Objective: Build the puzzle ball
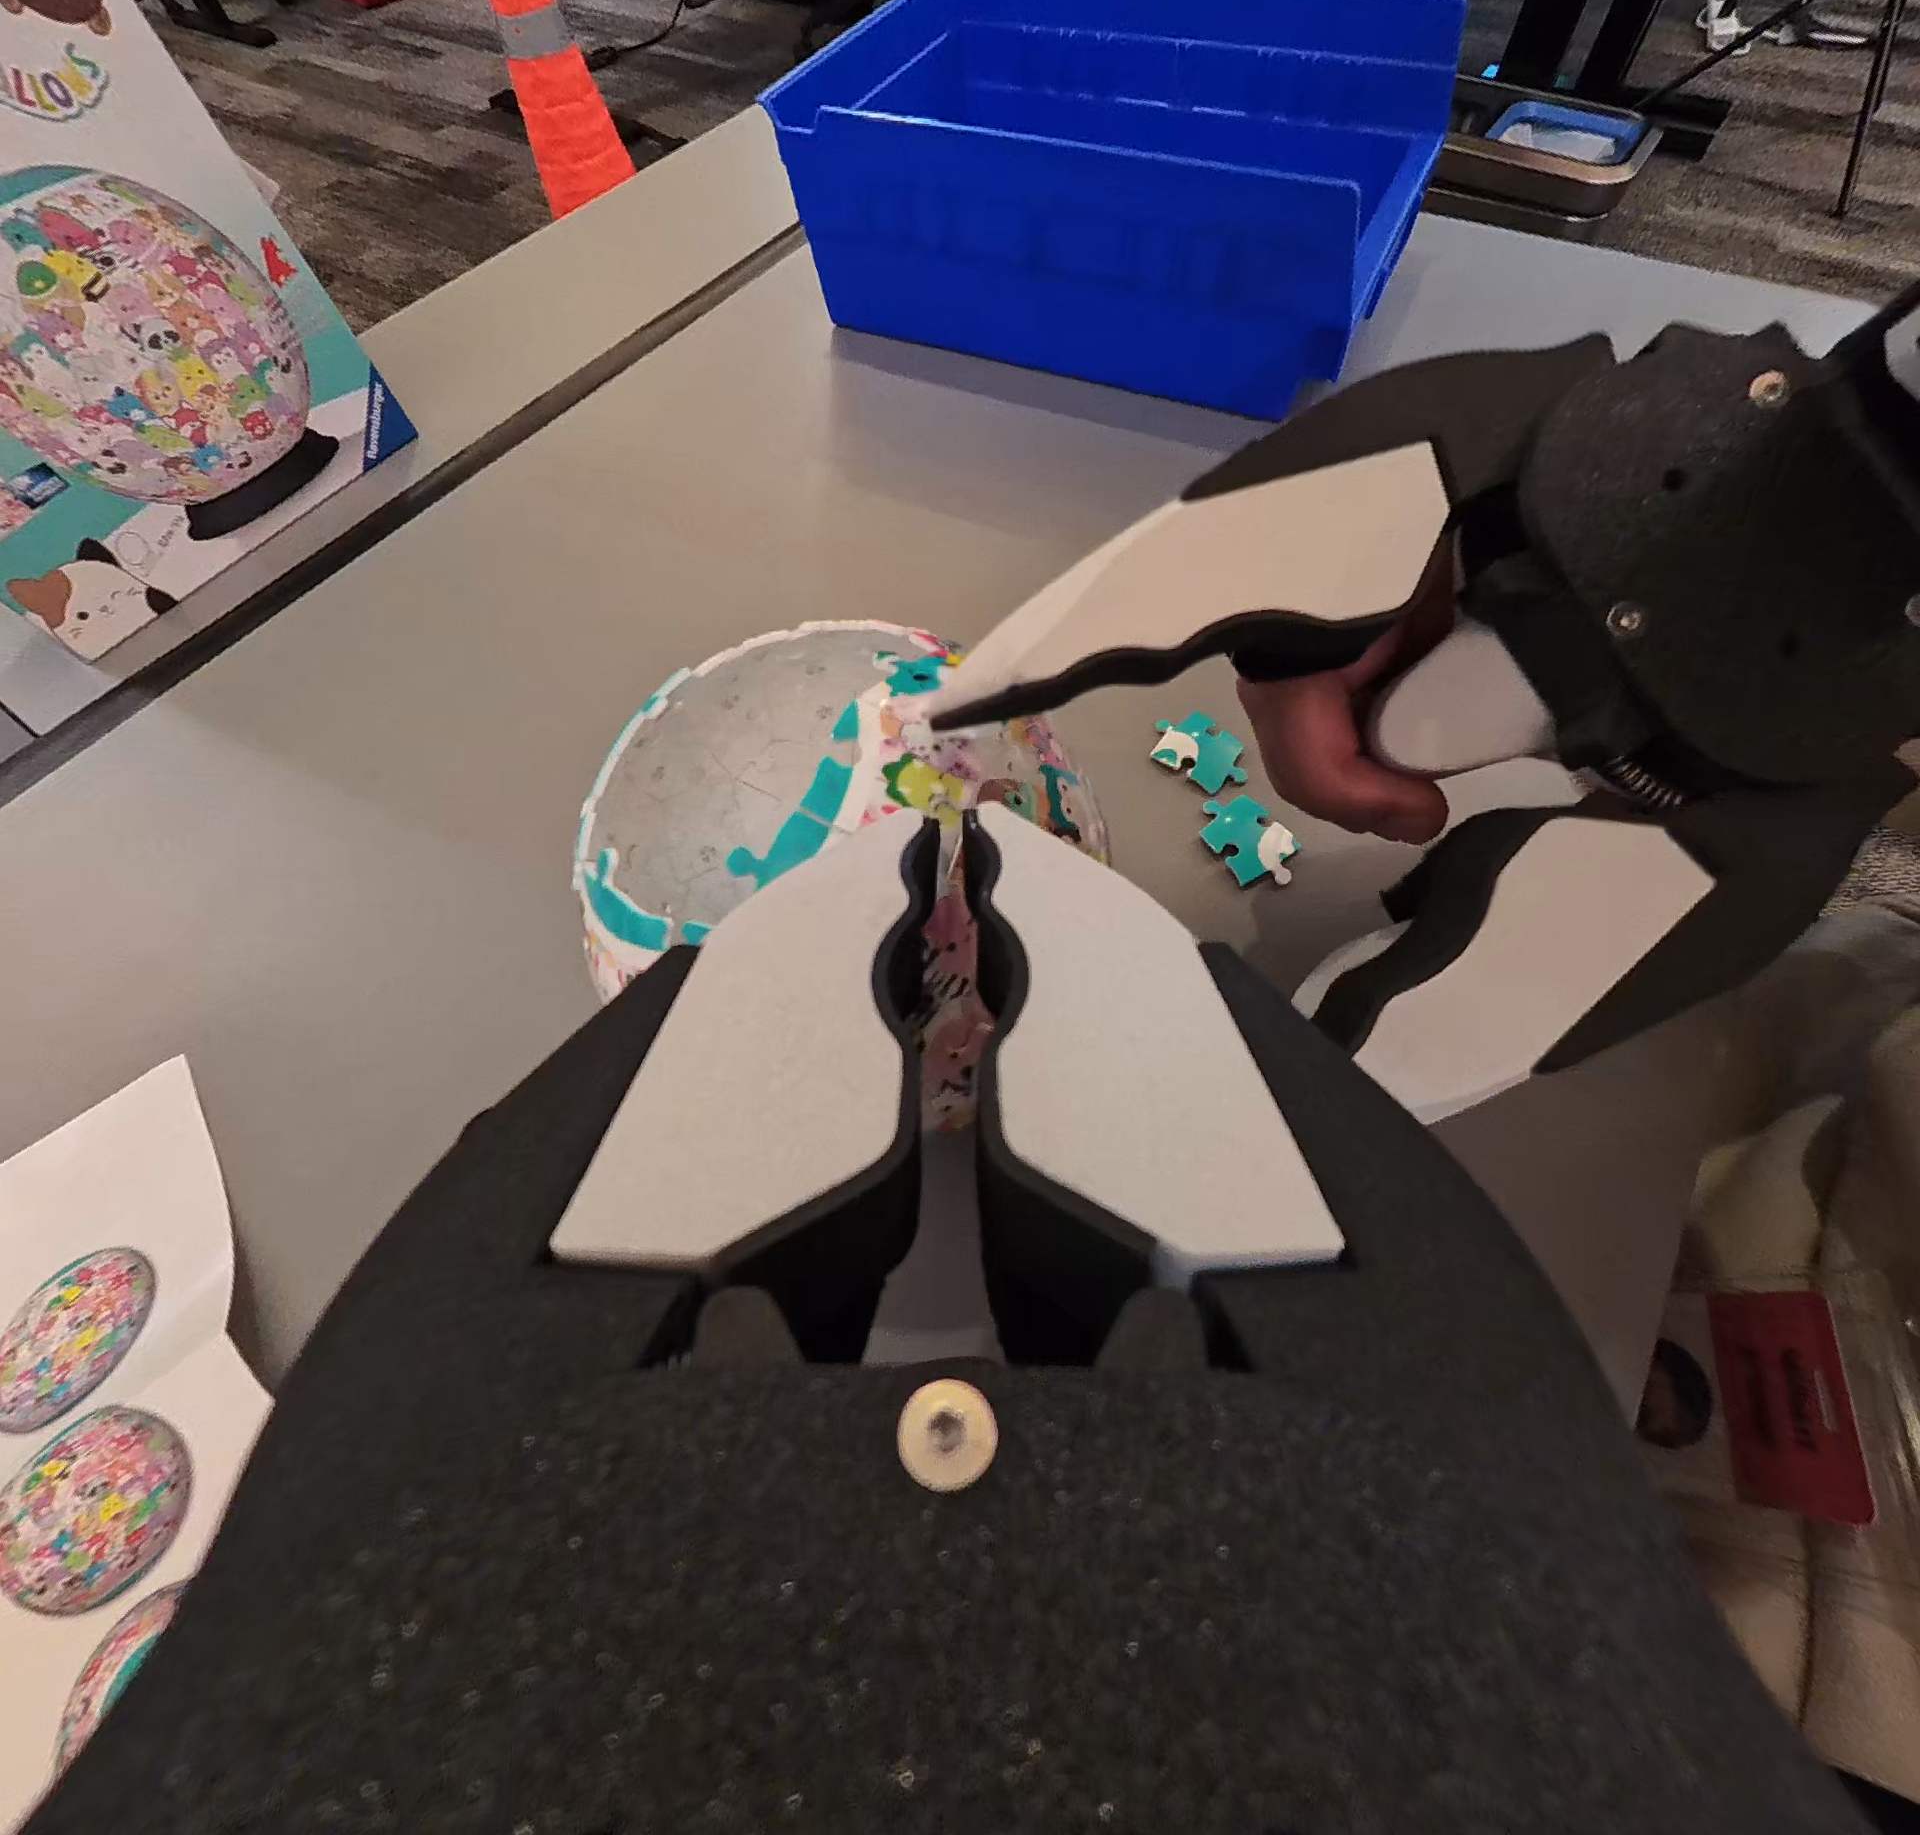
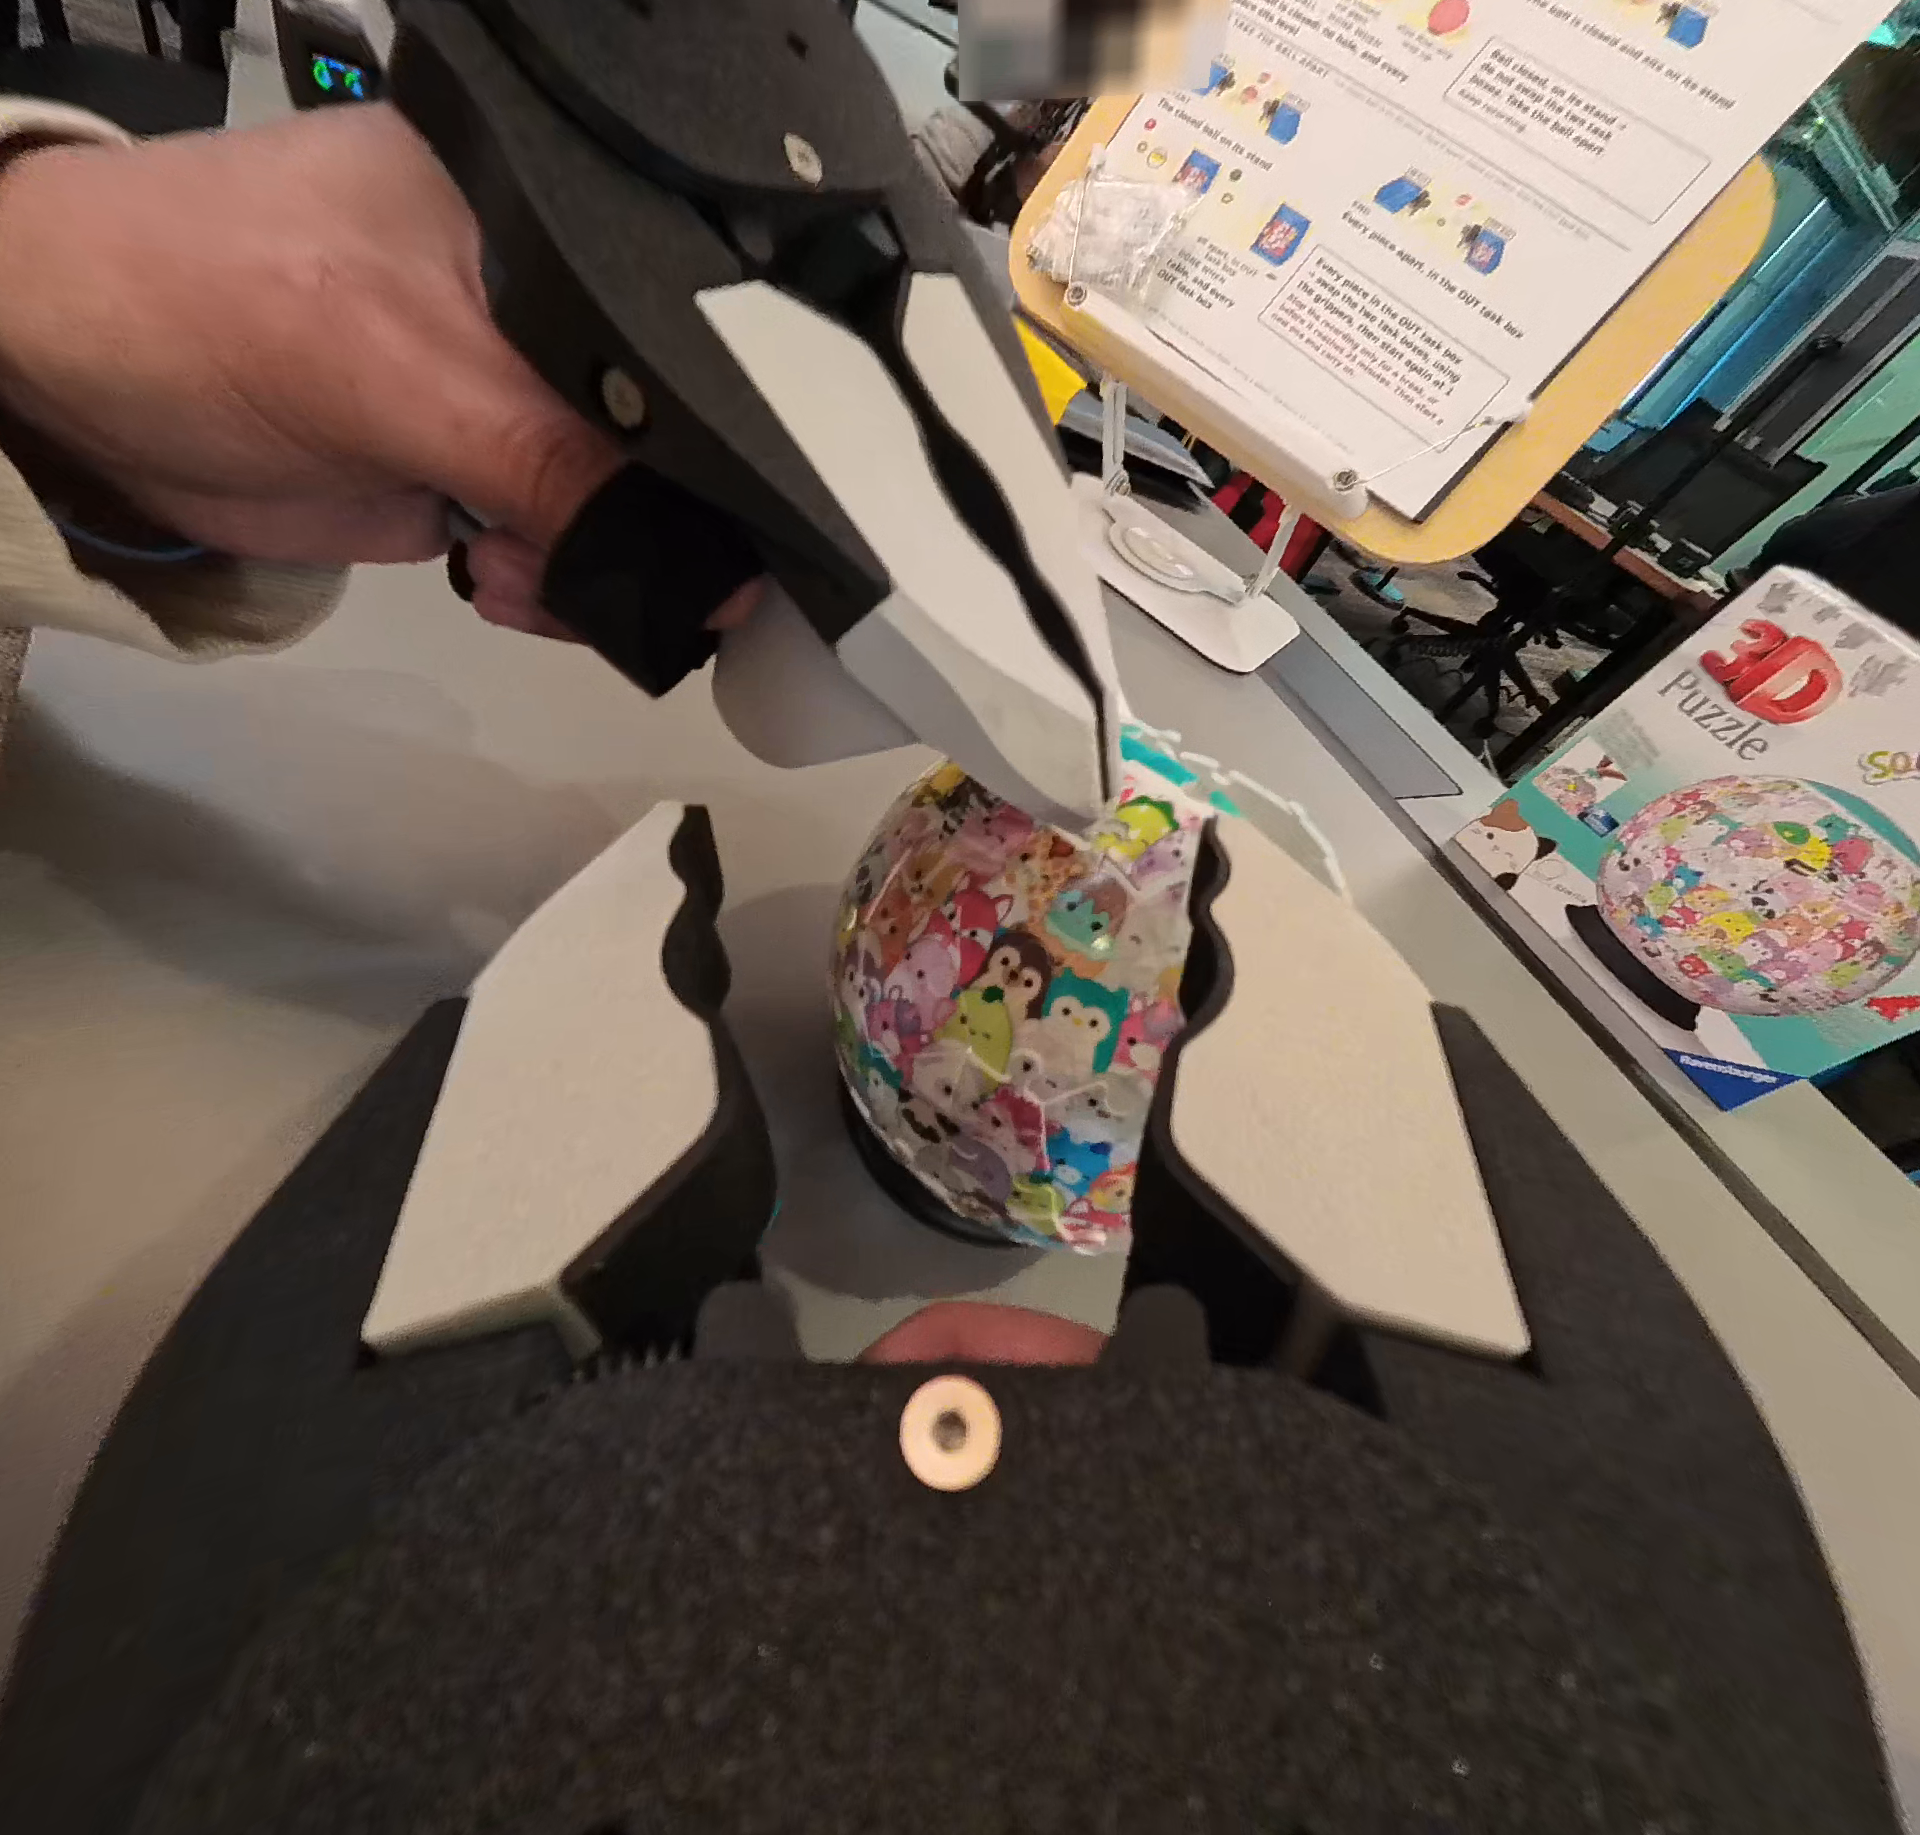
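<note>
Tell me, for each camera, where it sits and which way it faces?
Left wrist view: sits on the left tongs, faces the half-built colourful puzzle ball and blue plastic bin; a hand holding the right tongs shows.
Right wrist view: sits on the right tongs, faces the ball's printed side; the other hand shows.
Shared: ball, both tongs.

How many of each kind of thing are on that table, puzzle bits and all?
Half-built ball: 1
Loose pieces: 2
Blue bin: 1
Puzzle box: 1
Picture sheet: 1
Instruction stand: 1
Claws, left and right: 2
Total: 9
</note>
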Demonstrator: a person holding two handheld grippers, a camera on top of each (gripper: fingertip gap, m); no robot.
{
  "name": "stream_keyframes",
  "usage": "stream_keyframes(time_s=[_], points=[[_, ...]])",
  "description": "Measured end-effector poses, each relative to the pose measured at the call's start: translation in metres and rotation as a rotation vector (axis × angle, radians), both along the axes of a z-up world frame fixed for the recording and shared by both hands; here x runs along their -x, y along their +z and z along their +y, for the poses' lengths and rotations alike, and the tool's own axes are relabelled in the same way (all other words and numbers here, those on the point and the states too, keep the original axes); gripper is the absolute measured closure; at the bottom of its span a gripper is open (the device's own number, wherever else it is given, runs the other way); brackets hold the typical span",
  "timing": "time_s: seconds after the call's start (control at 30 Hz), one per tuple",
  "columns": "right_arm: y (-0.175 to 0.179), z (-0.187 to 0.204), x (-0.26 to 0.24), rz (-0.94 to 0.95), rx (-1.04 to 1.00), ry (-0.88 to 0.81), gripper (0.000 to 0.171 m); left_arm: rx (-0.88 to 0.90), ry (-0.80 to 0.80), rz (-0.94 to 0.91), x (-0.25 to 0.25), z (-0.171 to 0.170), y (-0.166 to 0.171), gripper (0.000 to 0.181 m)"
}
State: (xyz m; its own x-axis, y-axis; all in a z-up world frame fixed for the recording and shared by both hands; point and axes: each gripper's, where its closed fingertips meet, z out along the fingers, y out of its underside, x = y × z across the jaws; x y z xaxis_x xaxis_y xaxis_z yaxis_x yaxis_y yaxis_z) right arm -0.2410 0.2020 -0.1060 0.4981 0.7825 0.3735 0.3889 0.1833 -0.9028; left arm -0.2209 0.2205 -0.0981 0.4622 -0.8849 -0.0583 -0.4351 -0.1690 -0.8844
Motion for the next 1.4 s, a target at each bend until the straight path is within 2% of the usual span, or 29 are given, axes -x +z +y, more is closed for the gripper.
stream_keyframes(time_s=[0.13,0.33,0.47,0.63,0.77,1.23,1.4], points=[[-0.008,-0.003,0.001,-0.021,-0.018,0.001,0.08,0.005,-0.005,-0.002,0.001,-0.001,0.0,0.177],[-0.002,-0.008,0.0,-0.028,-0.065,0.011,0.084,0.01,-0.015,0.005,0.0,-0.001,0.0,0.176],[-0.012,-0.006,0.001,-0.055,-0.042,0.008,0.083,0.014,-0.016,0.005,0.001,-0.001,-0.001,0.176],[-0.001,-0.008,0.001,-0.012,-0.054,0.014,0.086,0.011,-0.022,0.022,0.001,-0.002,-0.002,0.176],[-0.011,-0.004,0.0,-0.064,-0.05,-0.002,0.084,0.014,-0.022,0.016,0.001,-0.003,0.0,0.175],[-0.009,-0.004,0.005,-0.065,-0.054,0.009,0.085,0.023,-0.023,0.011,0.002,-0.004,-0.002,0.175],[-0.009,-0.004,0.004,-0.06,-0.045,0.009,0.085,-0.003,-0.017,0.018,0.004,-0.001,0.004,0.169]])
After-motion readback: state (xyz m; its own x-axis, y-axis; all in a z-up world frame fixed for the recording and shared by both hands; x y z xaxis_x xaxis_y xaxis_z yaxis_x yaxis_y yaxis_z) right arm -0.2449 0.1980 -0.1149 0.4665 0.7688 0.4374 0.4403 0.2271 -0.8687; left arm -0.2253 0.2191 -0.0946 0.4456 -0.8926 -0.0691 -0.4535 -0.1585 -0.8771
